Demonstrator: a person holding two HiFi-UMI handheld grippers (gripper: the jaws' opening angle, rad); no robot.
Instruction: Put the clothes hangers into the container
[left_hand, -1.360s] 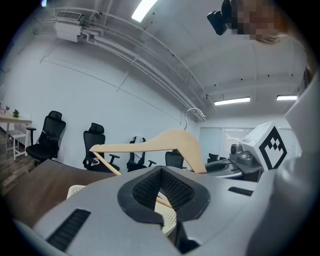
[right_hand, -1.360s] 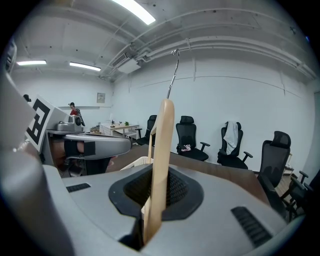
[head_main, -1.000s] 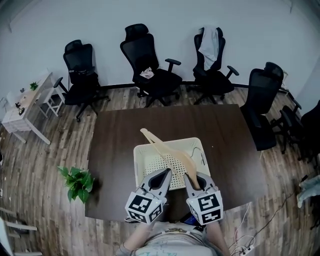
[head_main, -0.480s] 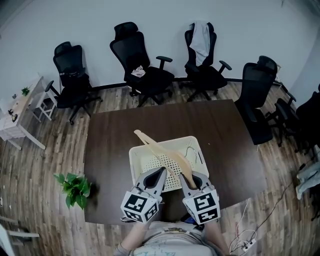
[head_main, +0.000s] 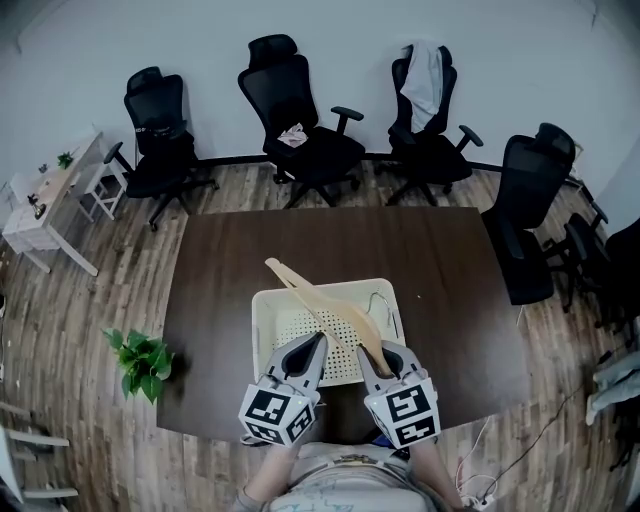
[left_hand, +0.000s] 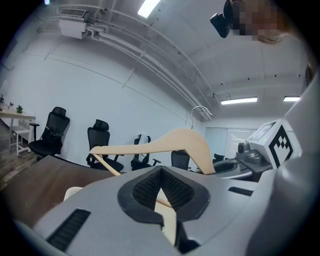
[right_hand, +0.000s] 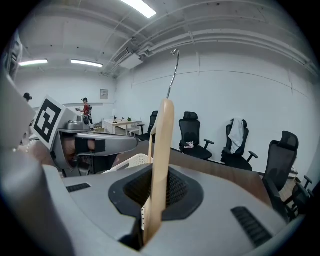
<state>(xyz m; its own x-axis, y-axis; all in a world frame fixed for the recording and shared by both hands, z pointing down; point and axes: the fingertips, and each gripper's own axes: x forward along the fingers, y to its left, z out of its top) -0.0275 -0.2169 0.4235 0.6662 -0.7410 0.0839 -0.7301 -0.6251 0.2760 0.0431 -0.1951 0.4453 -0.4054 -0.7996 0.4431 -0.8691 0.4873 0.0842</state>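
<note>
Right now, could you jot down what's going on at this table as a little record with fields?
Setting: dark wooden table, office chairs behind it
Container: cream perforated basket on the table's near side
Held item: wooden clothes hanger with a metal hook
Right gripper: shut on one arm of the hanger
Left gripper: shut, empty, beside the right one
Hanger position: over the basket, far tip reaching past its back rim

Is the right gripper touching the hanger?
Touching. The right gripper view shows the right gripper shut on the hanger, wood pinched between its jaws.
</note>
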